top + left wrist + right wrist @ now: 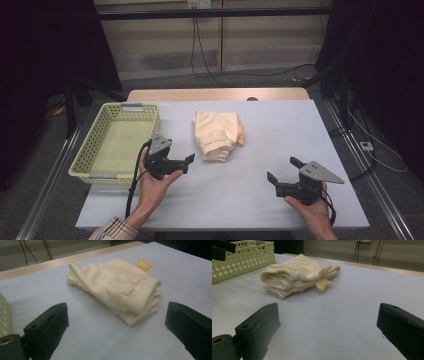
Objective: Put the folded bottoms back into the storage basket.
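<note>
Folded garment (218,135) just beyond left claw (189,159)

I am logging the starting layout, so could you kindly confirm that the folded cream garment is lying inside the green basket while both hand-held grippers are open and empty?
Not quite: the folded cream garment lies on the table, beside the green basket and not in it, as the high view shows. The rest holds: the left hand-held gripper and the right hand-held gripper are both open and empty.

basket (242,257) cut off by left edge in right gripper view
</note>
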Motion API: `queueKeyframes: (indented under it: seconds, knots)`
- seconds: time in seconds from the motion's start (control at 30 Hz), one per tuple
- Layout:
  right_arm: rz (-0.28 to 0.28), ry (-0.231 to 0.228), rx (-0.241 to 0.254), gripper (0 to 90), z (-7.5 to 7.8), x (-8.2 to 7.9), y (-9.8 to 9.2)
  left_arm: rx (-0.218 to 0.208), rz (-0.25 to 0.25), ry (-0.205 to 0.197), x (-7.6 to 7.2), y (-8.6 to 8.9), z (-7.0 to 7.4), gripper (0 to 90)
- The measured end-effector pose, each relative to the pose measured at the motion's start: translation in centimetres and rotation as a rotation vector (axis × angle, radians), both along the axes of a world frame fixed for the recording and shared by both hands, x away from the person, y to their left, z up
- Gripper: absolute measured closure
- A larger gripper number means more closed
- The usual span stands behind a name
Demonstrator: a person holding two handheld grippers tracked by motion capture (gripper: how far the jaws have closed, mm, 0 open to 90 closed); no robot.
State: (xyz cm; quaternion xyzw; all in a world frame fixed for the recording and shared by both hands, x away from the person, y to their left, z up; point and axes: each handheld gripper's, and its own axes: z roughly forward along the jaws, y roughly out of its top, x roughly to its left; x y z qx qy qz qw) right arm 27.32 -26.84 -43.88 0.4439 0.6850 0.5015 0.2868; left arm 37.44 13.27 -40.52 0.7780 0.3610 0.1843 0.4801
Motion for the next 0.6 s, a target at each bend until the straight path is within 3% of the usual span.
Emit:
queueKeyframes:
  seconds: [0.07,0.13,0.37,0.53,0.6]
  knots:
    - [-0.005,0.002,0.001,4.3,0.0,0.0,0.0,-0.007,-0.012,0.007,0.1,-0.2,0.1,5.1]
    - [-0.002,0.004,-0.003,4.4,0.0,0.0,0.1,0.019,-0.016,0.001,0.5,-0.7,0.6,4.8]
    - [0.002,0.003,-0.003,4.4,0.0,0.0,0.1,0.004,-0.016,0.001,1.3,-1.3,1.4,4.8]
    - [0.005,0.008,-0.004,4.4,-0.1,0.0,0.2,0.004,-0.012,0.035,2.2,-1.9,1.3,4.4]
    - [0.006,0.008,-0.003,4.4,-0.1,0.0,0.2,-0.013,-0.027,0.069,2.6,-2.0,1.2,4.3]
